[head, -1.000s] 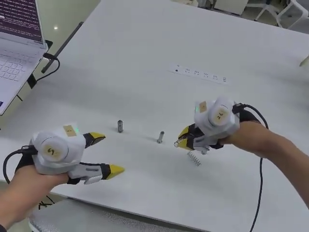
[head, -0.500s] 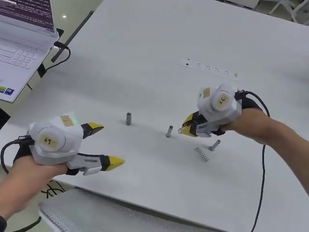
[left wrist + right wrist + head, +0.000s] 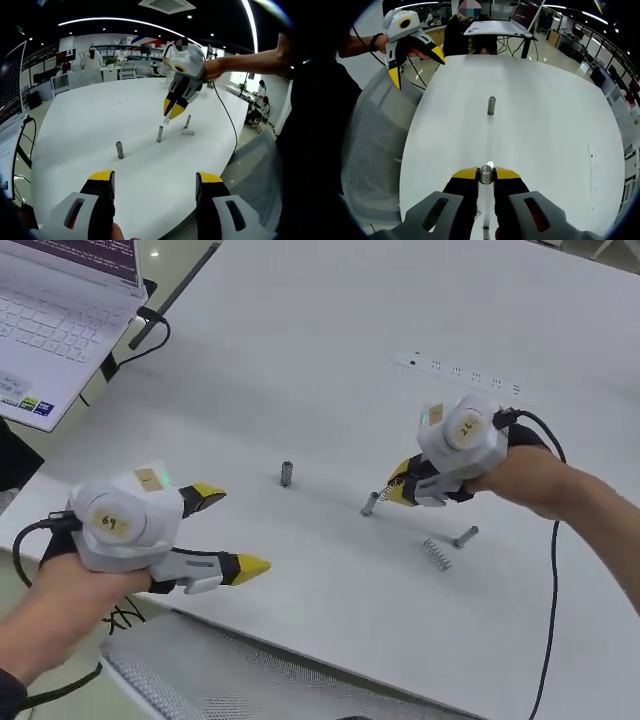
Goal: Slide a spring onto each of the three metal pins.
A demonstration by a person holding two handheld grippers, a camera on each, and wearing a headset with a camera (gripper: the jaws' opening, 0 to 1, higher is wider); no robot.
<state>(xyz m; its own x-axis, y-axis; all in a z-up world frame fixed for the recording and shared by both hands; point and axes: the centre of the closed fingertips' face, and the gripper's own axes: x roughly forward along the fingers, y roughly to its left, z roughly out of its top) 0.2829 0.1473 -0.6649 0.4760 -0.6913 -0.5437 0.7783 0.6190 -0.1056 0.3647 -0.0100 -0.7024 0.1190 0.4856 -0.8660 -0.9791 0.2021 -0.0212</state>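
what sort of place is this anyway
Probably an open-plan office or lab: a big white table carries a laptop and a power strip, and the left gripper view shows desks with people beyond.

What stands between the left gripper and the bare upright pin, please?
In the head view, a pin wearing a spring stands roughly between the left gripper and the bare upright pin.

Open table all round; only the sprung pin and bare pin stand up (laptop far left)
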